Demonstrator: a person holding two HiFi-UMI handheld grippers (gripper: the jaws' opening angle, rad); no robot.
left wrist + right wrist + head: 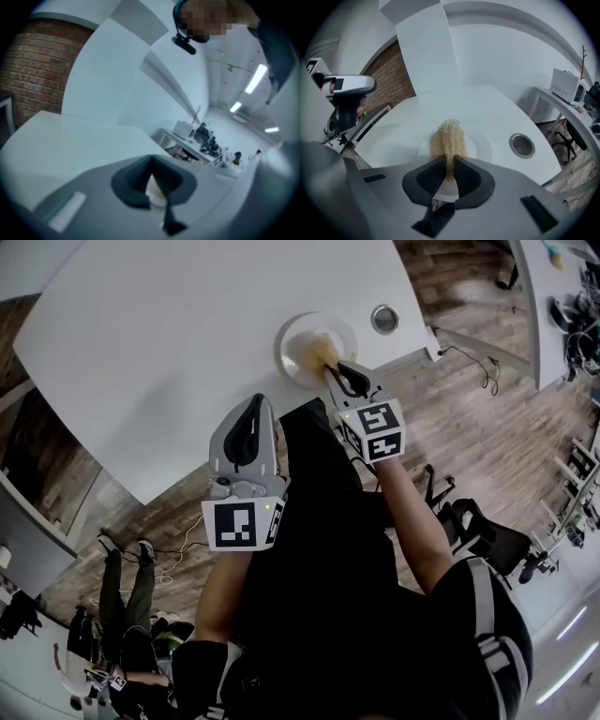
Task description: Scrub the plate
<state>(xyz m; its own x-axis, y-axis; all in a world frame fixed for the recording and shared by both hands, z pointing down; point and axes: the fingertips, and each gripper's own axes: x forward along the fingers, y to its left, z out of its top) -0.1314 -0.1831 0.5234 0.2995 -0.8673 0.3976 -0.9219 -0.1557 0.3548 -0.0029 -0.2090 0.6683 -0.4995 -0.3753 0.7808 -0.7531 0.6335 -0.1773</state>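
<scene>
No readable text — no labels, numbers

Even, bright light is falling on the white table (169, 352), which is glaring slightly and carrying only faint shadows. In the left gripper view, strip lights (255, 78) are blazing overhead and bleaching the area round them, and the whole picture is looking soft and bluish. The right gripper view is coming through sharper, with the scrubber (448, 138) fibres showing crisp. All three views are bending straight lines toward the edges, and both gripper views are darkening at the corners.
</scene>
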